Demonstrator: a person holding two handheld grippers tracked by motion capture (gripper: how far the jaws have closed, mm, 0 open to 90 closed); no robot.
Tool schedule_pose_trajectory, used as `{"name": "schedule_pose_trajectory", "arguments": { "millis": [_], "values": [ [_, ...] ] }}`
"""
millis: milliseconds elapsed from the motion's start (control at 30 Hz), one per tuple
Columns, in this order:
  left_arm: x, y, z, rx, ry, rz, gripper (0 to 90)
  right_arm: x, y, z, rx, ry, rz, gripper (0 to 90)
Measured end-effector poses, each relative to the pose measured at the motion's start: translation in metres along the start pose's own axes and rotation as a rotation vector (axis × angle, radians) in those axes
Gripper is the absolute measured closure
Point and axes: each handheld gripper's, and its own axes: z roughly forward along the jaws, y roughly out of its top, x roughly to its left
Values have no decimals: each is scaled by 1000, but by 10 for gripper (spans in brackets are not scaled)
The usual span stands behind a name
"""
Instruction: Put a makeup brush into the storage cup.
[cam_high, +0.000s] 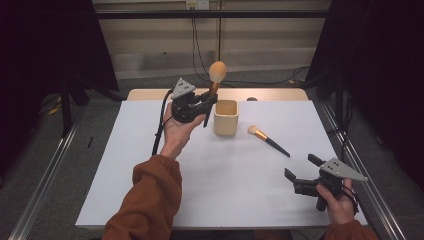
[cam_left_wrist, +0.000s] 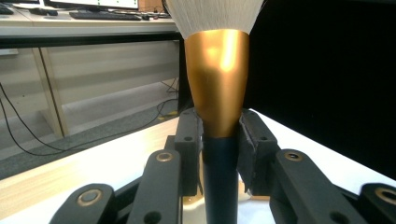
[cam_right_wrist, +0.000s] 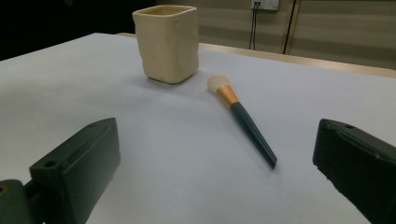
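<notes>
My left gripper (cam_high: 209, 102) is shut on a large makeup brush (cam_high: 216, 75) and holds it upright, bristles up, just left of a cream square cup (cam_high: 226, 117). In the left gripper view the jaws clamp the brush (cam_left_wrist: 219, 93) where its gold collar meets the dark handle. A smaller brush (cam_high: 267, 140) with a gold collar and dark handle lies flat on the white table to the right of the cup. My right gripper (cam_high: 300, 169) rests open near the table's front right, with the small brush (cam_right_wrist: 243, 119) and the cup (cam_right_wrist: 166, 42) ahead of its jaws.
The white table top (cam_high: 150, 175) spans the scene, with a wooden strip along its far edge. Black curtains stand at both sides. Cables hang down the back wall, and metal rails run along the floor beside the table.
</notes>
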Motion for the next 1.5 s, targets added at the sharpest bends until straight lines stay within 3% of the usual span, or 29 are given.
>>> {"name": "schedule_pose_trajectory", "arguments": {
  "millis": [300,633,867,1033,1333,1500],
  "values": [
    [2,7,13,-14,5,3,719,0,0,-1,-3,2,5,4],
    [1,14,30,-17,10,34,719,0,0,-1,0,1,3,4],
    [1,6,46,-18,12,29,719,0,0,-1,2,5,0,4],
    [6,9,52,-28,14,10,719,-1,-1,-1,2,7,-1,4],
    [8,14,62,-45,17,23,719,-1,-1,-1,1,7,0,4],
    [10,11,71,-46,11,1,719,-1,-1,-1,2,9,-2,4]
  ]
}}
